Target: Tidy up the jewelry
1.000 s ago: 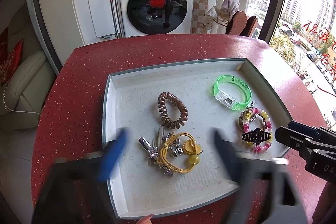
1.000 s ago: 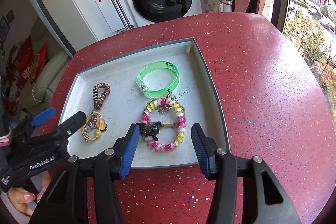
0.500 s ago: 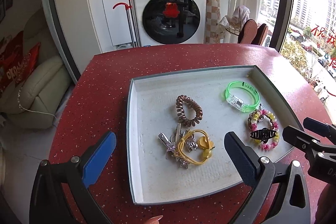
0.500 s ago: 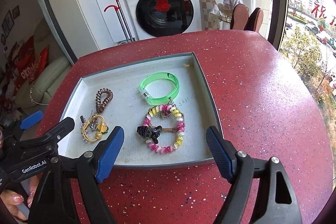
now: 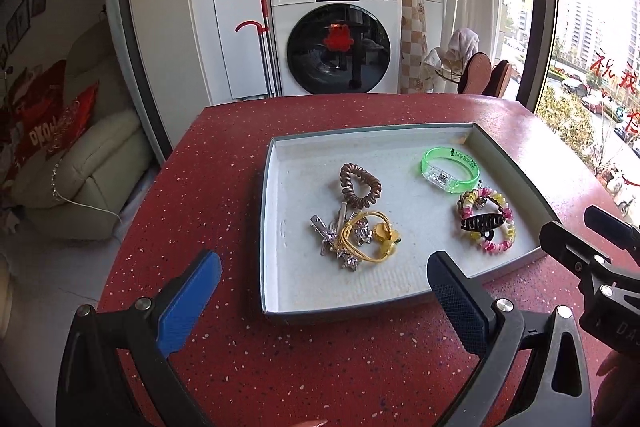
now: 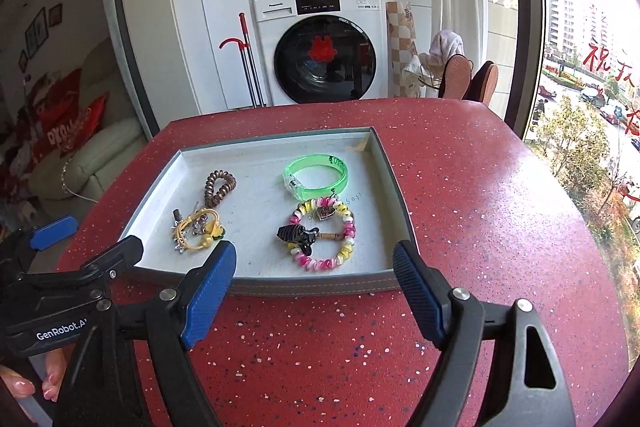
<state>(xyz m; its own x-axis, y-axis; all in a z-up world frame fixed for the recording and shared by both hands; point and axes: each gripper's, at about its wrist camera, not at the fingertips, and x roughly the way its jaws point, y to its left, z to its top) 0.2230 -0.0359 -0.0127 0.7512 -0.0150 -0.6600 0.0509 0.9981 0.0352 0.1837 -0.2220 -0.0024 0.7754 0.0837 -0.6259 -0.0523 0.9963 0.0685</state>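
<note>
We hold both grippers, left (image 5: 323, 279) and right (image 6: 313, 267), jaws wide and empty, low in frame before the tray (image 6: 320, 285); its jewelry could be sorted or awaiting sorting.

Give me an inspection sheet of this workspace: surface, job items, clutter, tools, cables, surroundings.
Surface: red speckled table, with a shallow grey tray on it.
Job's things: all lie in the tray: brown spiral hair tie, green bangle, pink and yellow bead bracelet with a black claw clip on it, yellow hair tie tangled with silver clips.
Clutter: nothing seen.
Grippers: left tool and right tool both open and empty, near the tray's front edge.
Cables: a white cord on the cream sofa.
Surroundings: washing machine, red-handled mop, window.
</note>
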